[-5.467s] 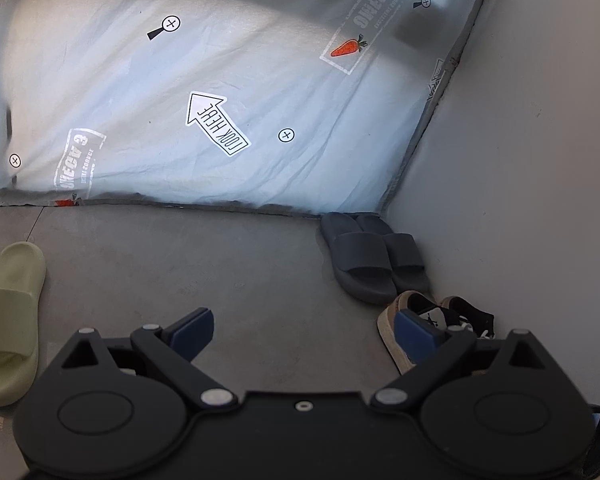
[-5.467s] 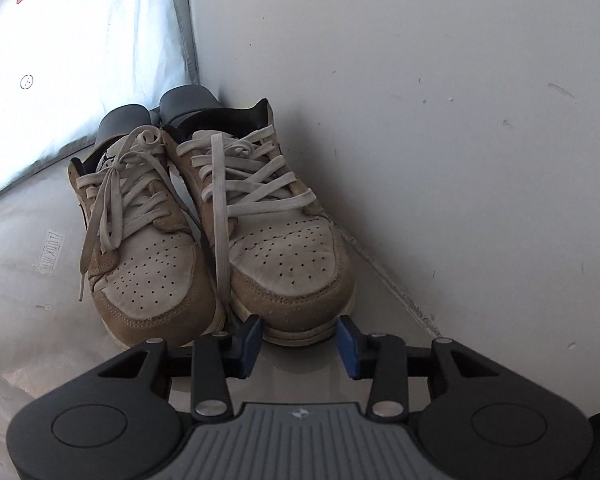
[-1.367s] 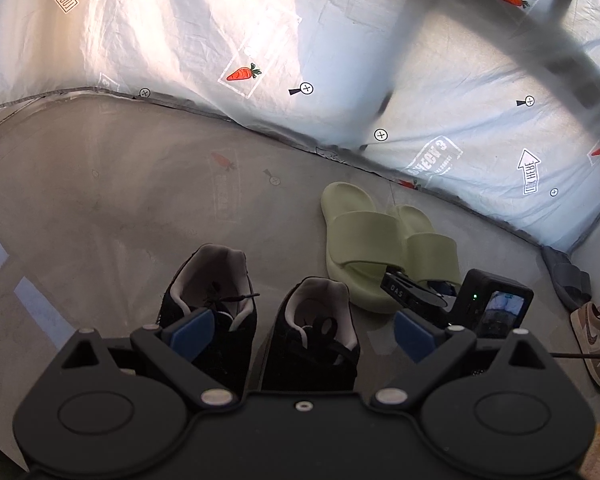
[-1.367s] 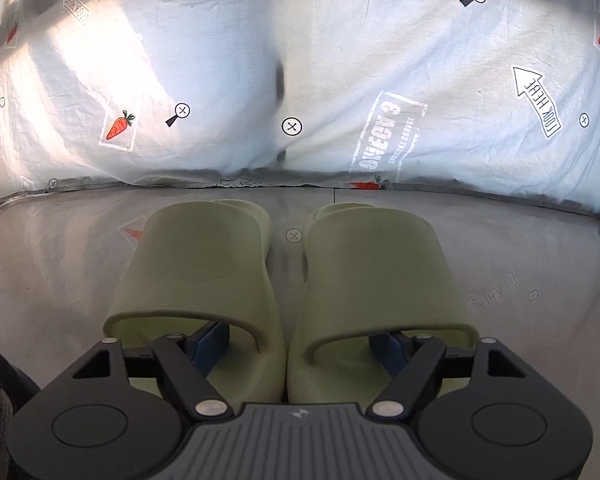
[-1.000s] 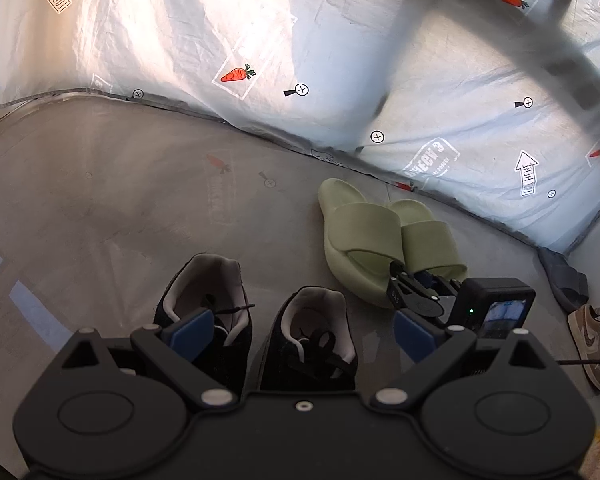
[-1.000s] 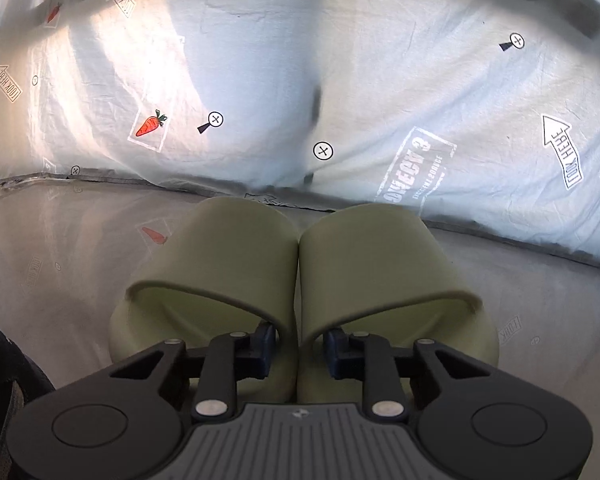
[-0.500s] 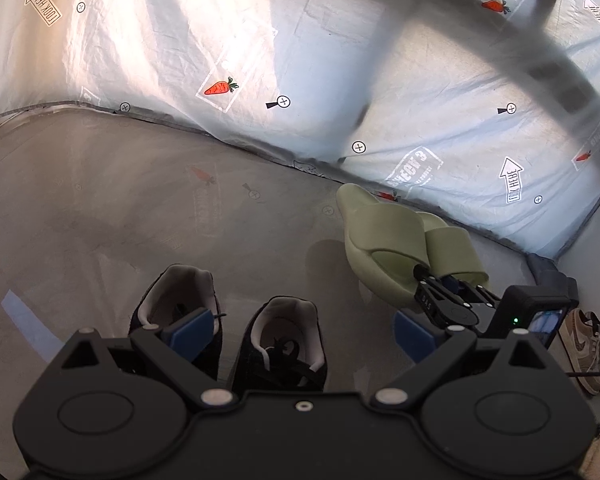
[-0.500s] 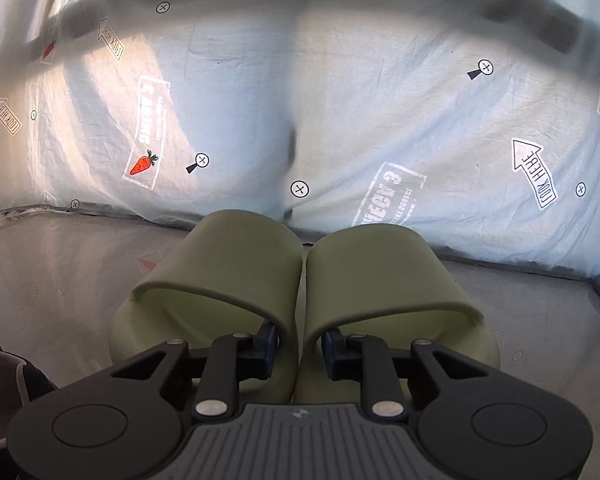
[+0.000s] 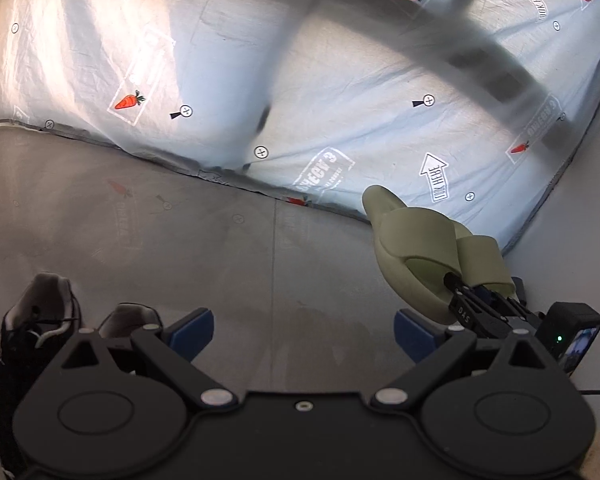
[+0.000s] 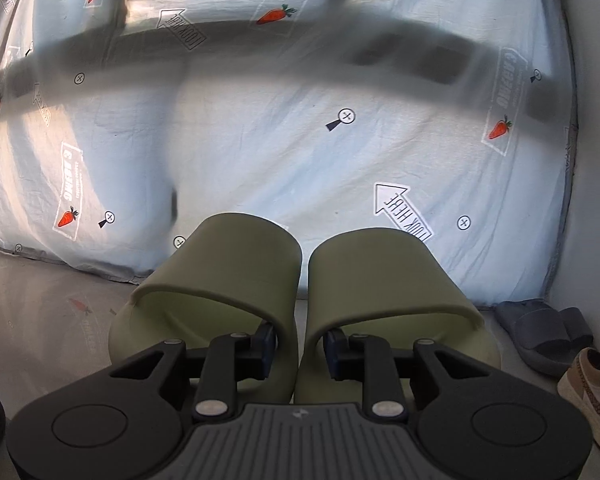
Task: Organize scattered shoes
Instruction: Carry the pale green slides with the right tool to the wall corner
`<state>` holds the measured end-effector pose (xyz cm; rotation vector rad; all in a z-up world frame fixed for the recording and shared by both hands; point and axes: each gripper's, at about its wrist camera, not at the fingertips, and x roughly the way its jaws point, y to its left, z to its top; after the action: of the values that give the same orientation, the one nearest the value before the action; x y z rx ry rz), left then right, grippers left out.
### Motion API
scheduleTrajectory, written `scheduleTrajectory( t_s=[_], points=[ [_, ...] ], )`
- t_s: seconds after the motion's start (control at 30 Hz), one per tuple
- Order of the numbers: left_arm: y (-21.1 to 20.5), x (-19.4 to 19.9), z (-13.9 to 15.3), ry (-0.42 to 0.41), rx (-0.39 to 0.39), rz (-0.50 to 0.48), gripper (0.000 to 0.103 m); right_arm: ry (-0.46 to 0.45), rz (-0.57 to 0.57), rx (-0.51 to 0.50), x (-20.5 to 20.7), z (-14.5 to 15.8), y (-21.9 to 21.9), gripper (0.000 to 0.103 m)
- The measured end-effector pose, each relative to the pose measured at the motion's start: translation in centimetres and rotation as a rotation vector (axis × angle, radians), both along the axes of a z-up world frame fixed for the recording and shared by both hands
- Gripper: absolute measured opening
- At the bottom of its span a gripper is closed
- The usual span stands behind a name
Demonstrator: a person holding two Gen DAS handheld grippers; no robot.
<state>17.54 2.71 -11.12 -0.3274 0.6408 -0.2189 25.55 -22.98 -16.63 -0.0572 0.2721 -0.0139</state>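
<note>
A pair of pale green slides (image 10: 228,264) hangs off the grey floor, tilted toes-up. My right gripper (image 10: 300,346) is shut on their two inner walls, pinching the pair together. In the left wrist view the green slides (image 9: 416,240) and the right gripper (image 9: 472,304) appear at the right, in front of the printed sheet. My left gripper (image 9: 302,326) stands open over bare floor with nothing between its blue pads. A pair of black sneakers (image 9: 40,320) stands on the floor at its lower left, partly hidden by the gripper body.
A white sheet (image 10: 300,140) printed with carrots and arrows backs the floor. In the right corner, by the white wall (image 10: 596,120), lie dark grey slides (image 10: 540,332) and a tan sneaker (image 10: 592,380). Grey floor (image 9: 180,240) stretches to the left.
The right gripper closed on the green slides, lifted them off the floor and carried them right toward the corner. The left gripper moved right; the black sneakers slid to its lower left.
</note>
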Motion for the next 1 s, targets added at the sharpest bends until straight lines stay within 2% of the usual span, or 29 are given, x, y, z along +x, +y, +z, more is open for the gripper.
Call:
scheduleTrajectory(
  t_s=[0.17, 0.3, 0.37, 0.53, 0.67, 0.83, 1.0],
  points=[
    [-6.7, 2.5, 0.8, 0.020, -0.036, -0.083, 0.098, -0.006, -0.030, -0.044, -0.9, 1.0, -7.8, 0.032],
    [-12.2, 3.2, 1.5, -0.020, -0.002, -0.124, 0.098, -0.004, -0.068, -0.011, -1.6, 0.9, -13.0, 0.034],
    [-14.7, 3.4, 1.6, -0.032, 0.009, -0.137, 0.098, 0.013, -0.081, -0.009, -1.9, -0.1, -16.0, 0.034],
    [-19.8, 3.7, 0.8, 0.009, 0.034, -0.182, 0.098, 0.068, -0.061, 0.030, -3.0, -2.7, -21.0, 0.034],
    [-22.2, 3.0, 0.4, 0.034, 0.055, -0.198, 0.098, 0.106, -0.025, 0.040, -3.9, -5.4, -23.0, 0.034],
    [-23.4, 2.2, 0.7, 0.040, 0.082, -0.194, 0.098, 0.146, -0.038, 0.088, -4.3, -8.1, -24.4, 0.034],
    [-24.0, 1.8, 0.8, 0.051, 0.099, -0.179, 0.098, 0.162, -0.054, 0.115, -4.8, -9.4, -25.5, 0.035]
  ],
)
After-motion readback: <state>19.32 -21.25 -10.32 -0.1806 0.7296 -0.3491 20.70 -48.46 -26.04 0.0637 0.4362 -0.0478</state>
